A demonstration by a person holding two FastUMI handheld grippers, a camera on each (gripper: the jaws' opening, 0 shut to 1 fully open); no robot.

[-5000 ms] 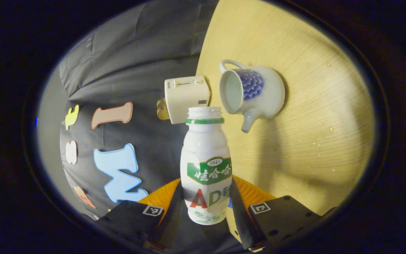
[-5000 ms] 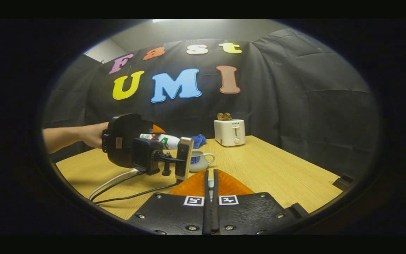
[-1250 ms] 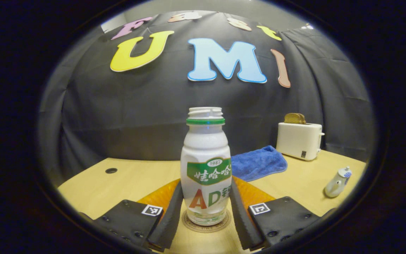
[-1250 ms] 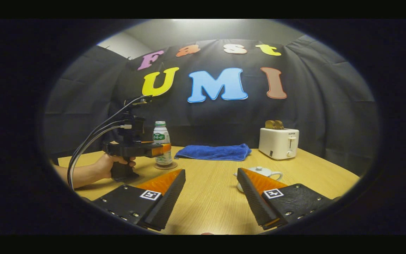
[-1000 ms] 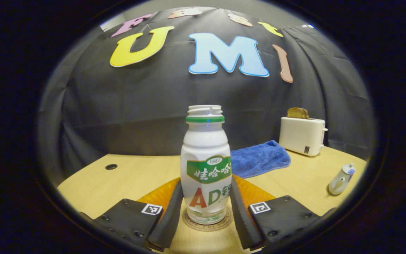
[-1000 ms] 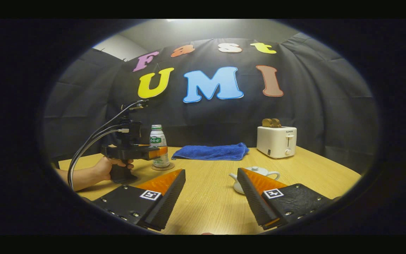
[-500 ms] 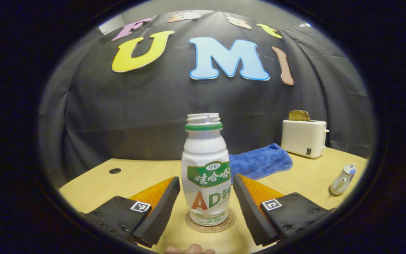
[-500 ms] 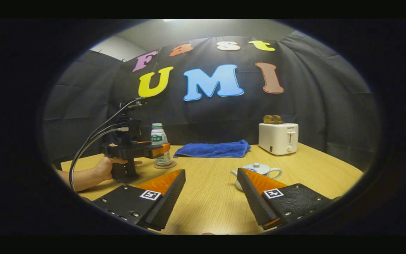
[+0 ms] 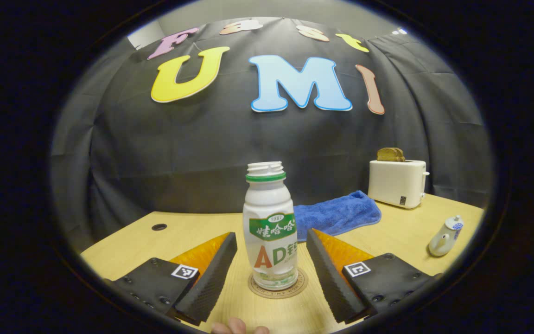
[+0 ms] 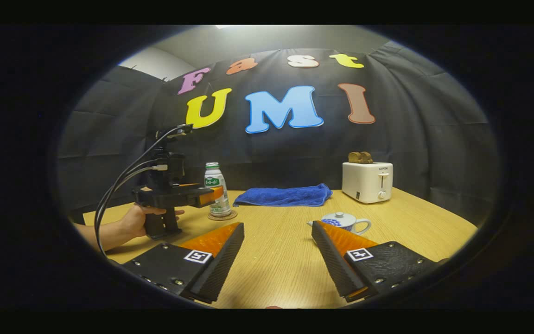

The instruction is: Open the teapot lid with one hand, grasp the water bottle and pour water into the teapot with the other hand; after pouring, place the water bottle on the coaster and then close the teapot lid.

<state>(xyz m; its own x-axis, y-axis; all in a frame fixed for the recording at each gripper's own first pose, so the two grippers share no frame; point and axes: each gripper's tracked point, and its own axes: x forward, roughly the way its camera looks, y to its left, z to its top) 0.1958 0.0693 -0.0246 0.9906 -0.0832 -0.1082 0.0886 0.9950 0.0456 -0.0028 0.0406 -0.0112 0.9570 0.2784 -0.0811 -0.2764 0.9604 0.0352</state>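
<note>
Wooden worktop (image 9: 193, 229) carries every item. Left gripper (image 9: 271, 271) fingers are released, spread either side of the uncapped water bottle (image 9: 270, 232) without touching it; the bottle stands upright on the coaster (image 9: 278, 288), hiding most of it. Blue towel (image 9: 341, 214) is partly hidden behind the bottle. Right gripper (image 10: 277, 260) fingers are released, empty; one covers the spout side of the lidded teapot (image 10: 345, 221).

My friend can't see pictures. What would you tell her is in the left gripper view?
A white water bottle with no cap stands upright on a round coaster on a wooden table, between the open fingers of the left gripper, which do not touch it. Behind lie a blue towel, a toaster and a small teapot.
</note>
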